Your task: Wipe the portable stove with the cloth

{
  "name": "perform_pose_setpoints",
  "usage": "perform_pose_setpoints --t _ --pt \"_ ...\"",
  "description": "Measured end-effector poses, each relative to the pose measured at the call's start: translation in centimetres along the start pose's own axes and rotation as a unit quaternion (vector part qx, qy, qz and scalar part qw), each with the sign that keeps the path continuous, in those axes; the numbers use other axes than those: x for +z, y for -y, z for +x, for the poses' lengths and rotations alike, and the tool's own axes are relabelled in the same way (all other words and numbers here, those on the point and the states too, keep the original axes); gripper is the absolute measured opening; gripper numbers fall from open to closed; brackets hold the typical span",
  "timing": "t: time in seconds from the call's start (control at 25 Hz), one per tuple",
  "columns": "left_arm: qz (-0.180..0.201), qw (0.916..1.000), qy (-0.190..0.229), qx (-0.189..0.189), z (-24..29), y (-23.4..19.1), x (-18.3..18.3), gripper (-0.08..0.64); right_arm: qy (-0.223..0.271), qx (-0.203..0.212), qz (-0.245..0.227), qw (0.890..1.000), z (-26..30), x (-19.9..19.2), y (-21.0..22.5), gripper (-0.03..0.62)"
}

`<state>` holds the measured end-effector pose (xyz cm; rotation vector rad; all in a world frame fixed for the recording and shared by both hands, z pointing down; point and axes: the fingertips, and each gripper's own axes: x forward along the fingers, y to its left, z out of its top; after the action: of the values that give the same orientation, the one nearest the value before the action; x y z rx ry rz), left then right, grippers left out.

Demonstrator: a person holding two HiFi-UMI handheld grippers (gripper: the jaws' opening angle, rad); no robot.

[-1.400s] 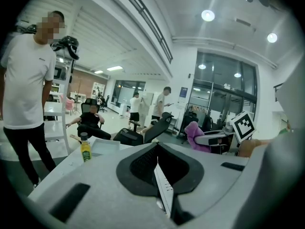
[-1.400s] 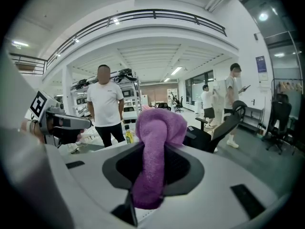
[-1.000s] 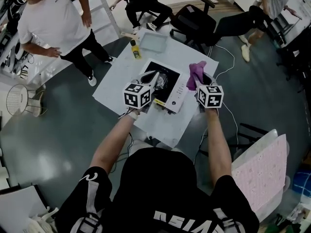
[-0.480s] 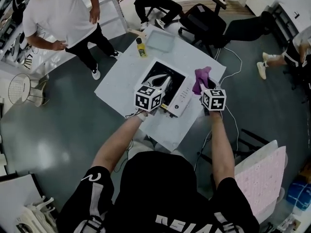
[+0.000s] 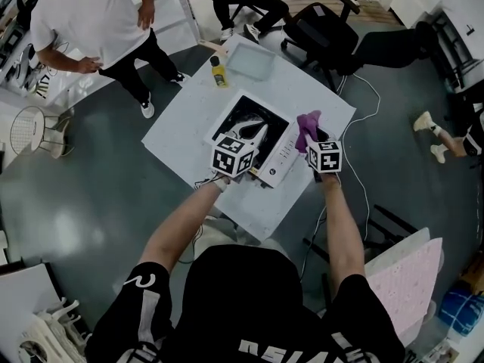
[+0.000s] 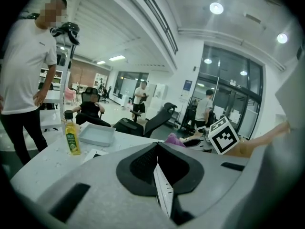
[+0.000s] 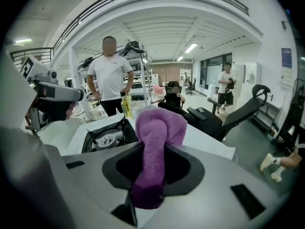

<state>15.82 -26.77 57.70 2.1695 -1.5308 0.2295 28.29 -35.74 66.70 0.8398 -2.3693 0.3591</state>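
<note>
The portable stove (image 5: pixel 281 151), white with a black burner top, sits on the white table (image 5: pixel 181 134); its burner (image 7: pixel 107 137) also shows in the right gripper view. My left gripper (image 5: pixel 249 131) hovers over the stove's near side, its jaws meeting in a thin line (image 6: pixel 158 168) with nothing seen between them. My right gripper (image 5: pixel 311 134) is just right of the stove. It is shut on a purple cloth (image 7: pixel 157 142) whose free end stands up above the jaws (image 5: pixel 306 125).
A yellow bottle (image 5: pixel 219 72) and a shallow tray (image 5: pixel 249 60) stand at the table's far end. A person in a white shirt (image 5: pixel 91 29) stands at the far left. Office chairs (image 5: pixel 325 36) lie beyond the table, and cables (image 5: pixel 363 180) trail on the floor at right.
Both grippers have come down closer to the stove and table. The cloth stays clamped in the right gripper.
</note>
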Motion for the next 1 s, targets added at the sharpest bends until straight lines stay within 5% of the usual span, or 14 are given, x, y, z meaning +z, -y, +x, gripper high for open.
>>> perform_pose_setpoints --t 0.52,1.0 --pt "-0.013 0.9996 -0.023 0.004 1.5 -1.1 -2.7 0.009 -0.076 0.009 -0.002 0.997 4.8 -5.8 -0.3 0.109" --pt "-0.011 0.9996 -0.025 -0.002 2.0 -0.6 -2.6 0.009 -0.074 0.017 0.000 0.997 5.7 -5.2 -0.4 0.109"
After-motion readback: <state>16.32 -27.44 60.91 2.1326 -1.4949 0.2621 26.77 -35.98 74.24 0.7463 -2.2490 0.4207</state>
